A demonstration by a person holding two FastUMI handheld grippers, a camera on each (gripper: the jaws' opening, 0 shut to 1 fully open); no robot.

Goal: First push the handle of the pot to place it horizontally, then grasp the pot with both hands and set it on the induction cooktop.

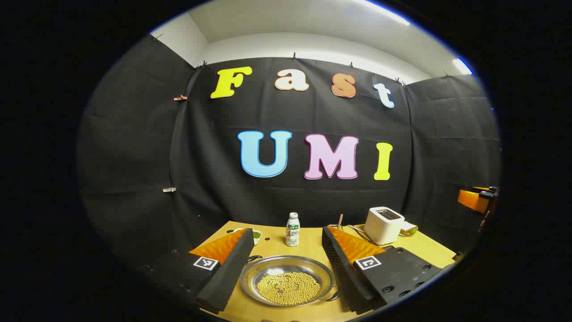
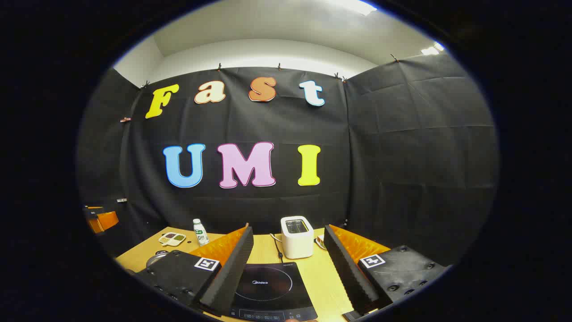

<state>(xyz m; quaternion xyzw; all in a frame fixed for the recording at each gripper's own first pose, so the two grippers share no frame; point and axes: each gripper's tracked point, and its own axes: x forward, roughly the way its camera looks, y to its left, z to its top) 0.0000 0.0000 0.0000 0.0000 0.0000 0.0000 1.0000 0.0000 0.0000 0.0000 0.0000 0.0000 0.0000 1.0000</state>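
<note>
In the left gripper view a shallow metal pot point(image 1: 268, 269) holding yellow beans rests on the wooden table point(image 1: 313, 243). One small handle point(image 1: 253, 258) points to the far left and the other point(image 1: 334, 295) to the near right, so the pair lies on a slant. My left gripper point(image 1: 286, 236) hovers open, with its fingers on either side of the pot and apart from it. In the right gripper view a black induction cooktop point(image 2: 268, 286) lies on the table between the fingers of my right gripper point(image 2: 288, 231), which is open and holds nothing.
A small white bottle point(image 1: 292, 230) stands behind the pot and a white toaster point(image 1: 383, 224) sits at the far right. In the right gripper view the toaster point(image 2: 296, 237) stands just behind the cooktop, with a sectioned dish point(image 2: 172, 239) and the bottle point(image 2: 199, 231) at the far left.
</note>
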